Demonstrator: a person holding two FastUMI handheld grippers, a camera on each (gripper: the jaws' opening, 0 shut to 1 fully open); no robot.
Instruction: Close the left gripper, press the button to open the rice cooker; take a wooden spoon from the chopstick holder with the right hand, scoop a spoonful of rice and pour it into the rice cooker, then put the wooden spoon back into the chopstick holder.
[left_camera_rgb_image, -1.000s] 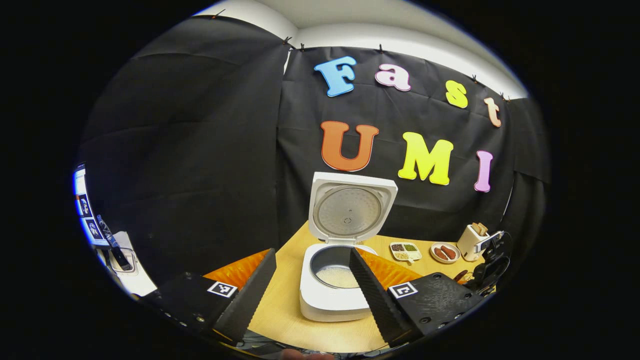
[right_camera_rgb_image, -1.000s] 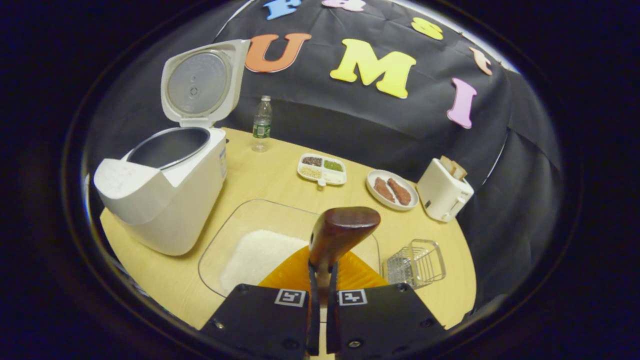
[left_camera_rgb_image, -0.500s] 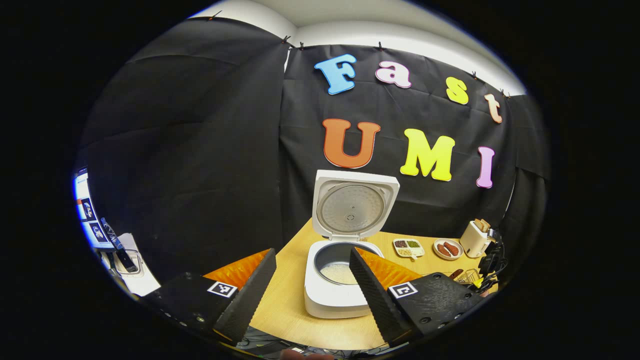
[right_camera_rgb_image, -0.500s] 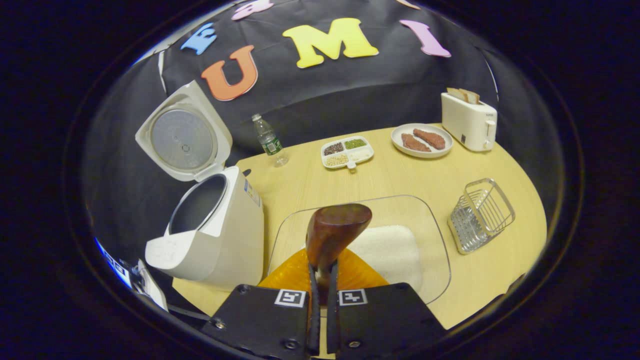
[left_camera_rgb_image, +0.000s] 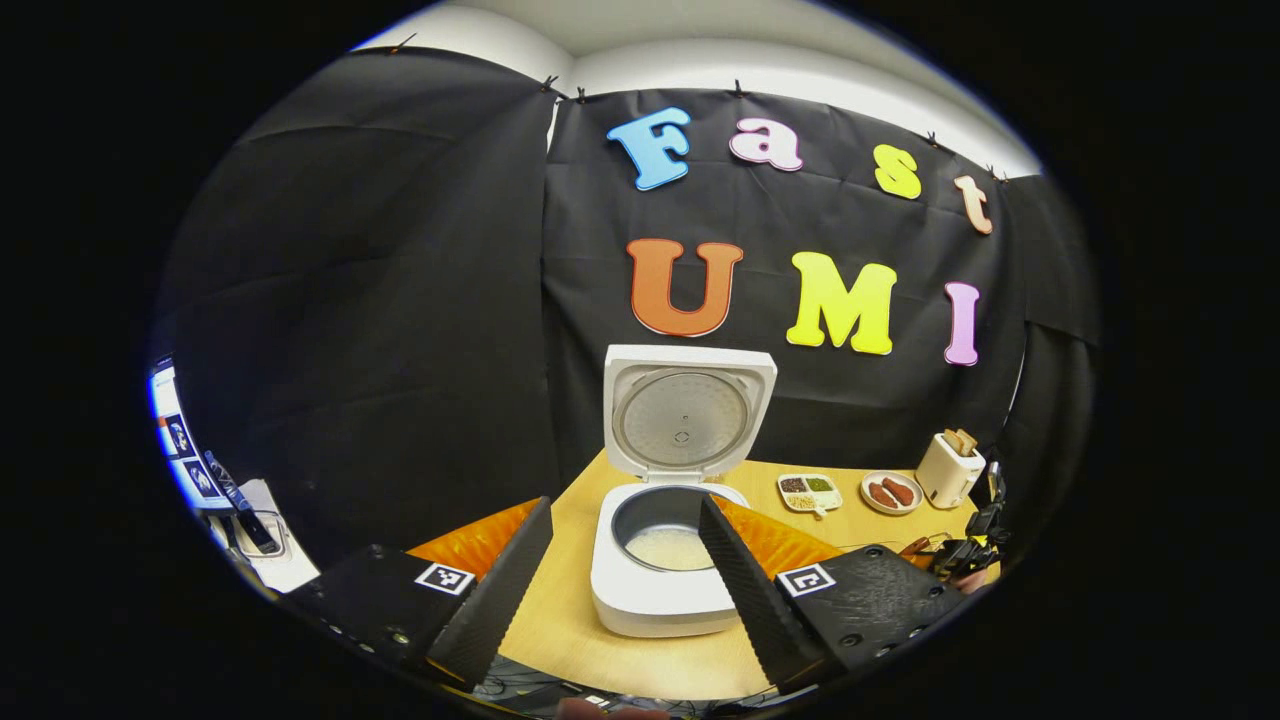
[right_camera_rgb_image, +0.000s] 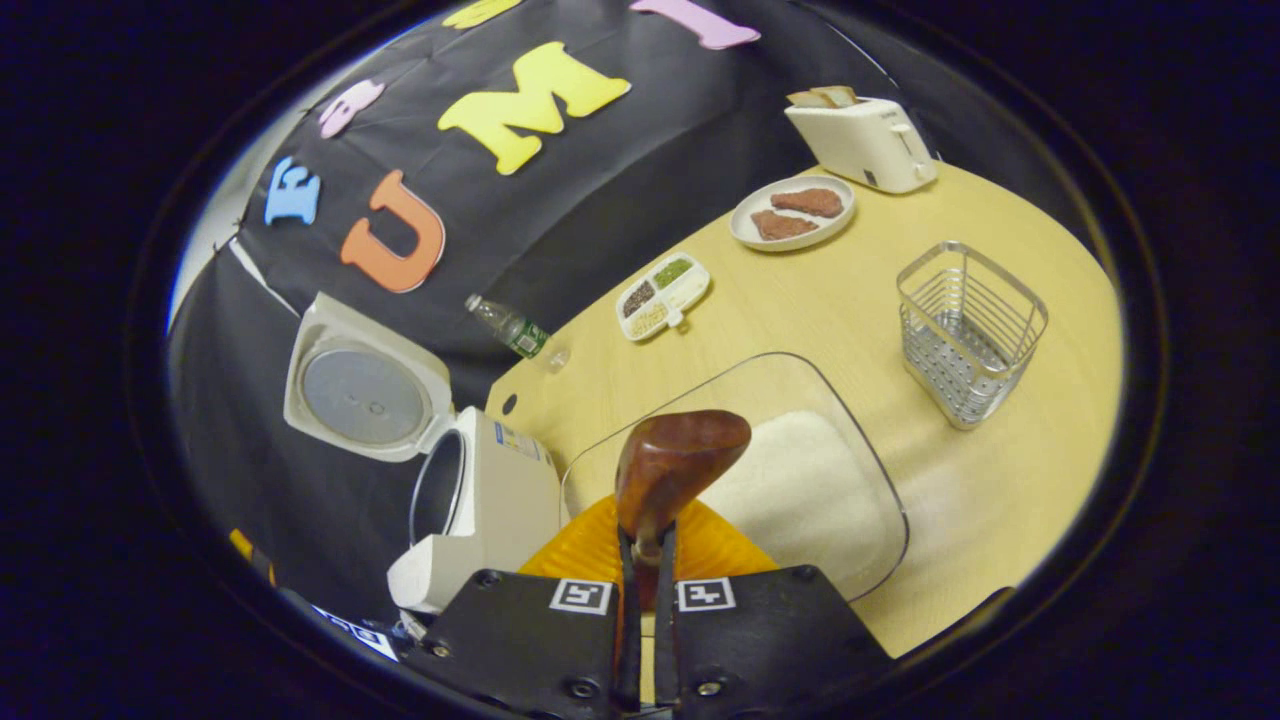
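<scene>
The left gripper view looks level from the bench (left_camera_rgb_image: 570, 610) edge toward the back wall, facing the open cooker (left_camera_rgb_image: 665, 570) nearby. The right gripper view looks down from above the bench (right_camera_rgb_image: 800, 310), rolled sideways. Both share cooker (right_camera_rgb_image: 480, 500), toaster (left_camera_rgb_image: 947, 468) (right_camera_rgb_image: 860, 140) and plate (left_camera_rgb_image: 890, 492) (right_camera_rgb_image: 792, 210).

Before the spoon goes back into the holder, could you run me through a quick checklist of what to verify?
1. Right gripper shut on the wooden spoon: ok.
2. Spoon bowl emptied of rice: cannot tell, only its back faces the camera.
3. Rice in the rice cooker: ok, white grains lie in the open pot.
4. Chopstick holder upright and free of other things: ok.
5. Path to the holder: ok, bare table lies beyond the glass dish of rice.
6. Left gripper out of the way: ok, open, facing the cooker.
</scene>
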